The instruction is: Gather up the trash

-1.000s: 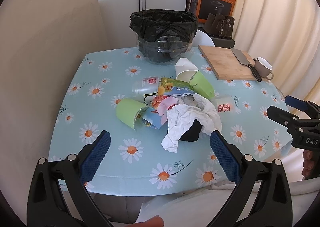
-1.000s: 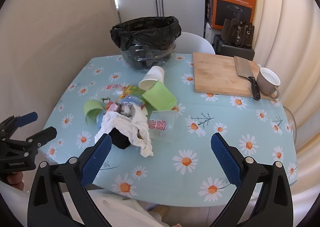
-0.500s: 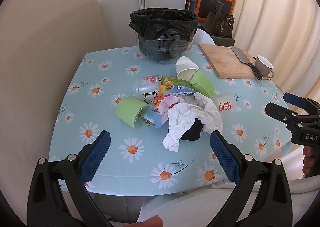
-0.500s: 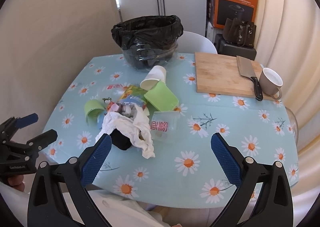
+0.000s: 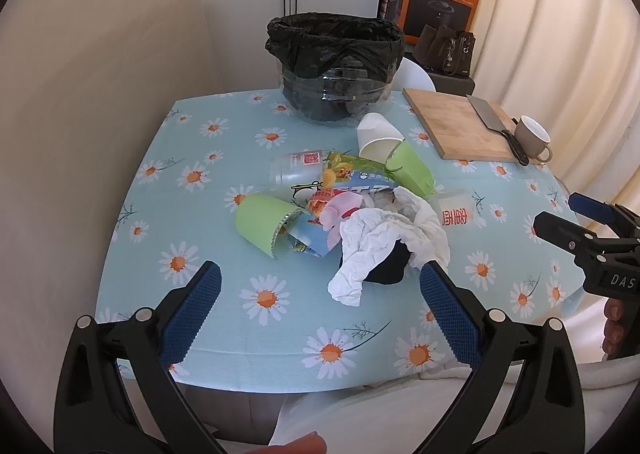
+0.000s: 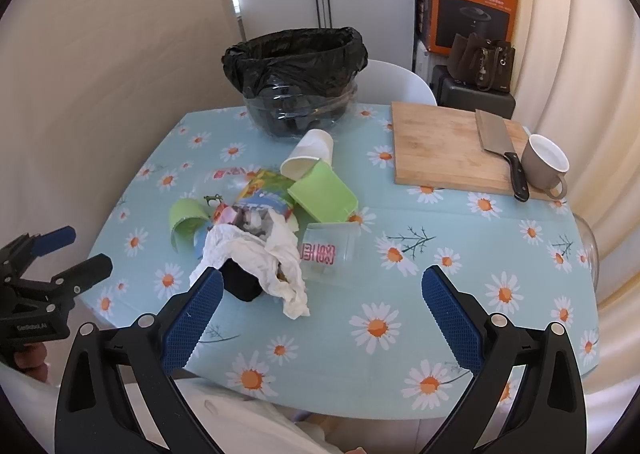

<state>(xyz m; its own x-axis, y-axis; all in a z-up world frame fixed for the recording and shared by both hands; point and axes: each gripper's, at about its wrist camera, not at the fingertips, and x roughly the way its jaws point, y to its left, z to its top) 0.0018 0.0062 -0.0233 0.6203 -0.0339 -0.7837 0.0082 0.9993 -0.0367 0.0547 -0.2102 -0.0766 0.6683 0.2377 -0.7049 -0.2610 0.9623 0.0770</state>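
Note:
A pile of trash lies mid-table: crumpled white paper [image 5: 390,232] [image 6: 260,250] over a black lump, two green cups [image 5: 260,220] [image 6: 324,192], a white paper cup [image 5: 376,136] [image 6: 308,154], clear plastic cups [image 6: 328,252] [image 5: 296,168] and colourful wrappers [image 5: 352,178]. A bin with a black bag [image 5: 334,66] [image 6: 296,78] stands at the table's far side. My left gripper [image 5: 320,302] hovers open near the front edge, short of the pile. My right gripper [image 6: 320,310] is open too, over the front edge beside the paper. Both hold nothing.
A wooden cutting board [image 6: 448,148] with a cleaver [image 6: 500,150] and a grey mug [image 6: 544,166] sits at the back right. The daisy tablecloth [image 5: 200,238] covers the table. A wall runs along the left; curtains, a white chair and boxes stand behind.
Both grippers have drifted slightly back and up, so the table sits a little lower in view. Nothing on the table moved.

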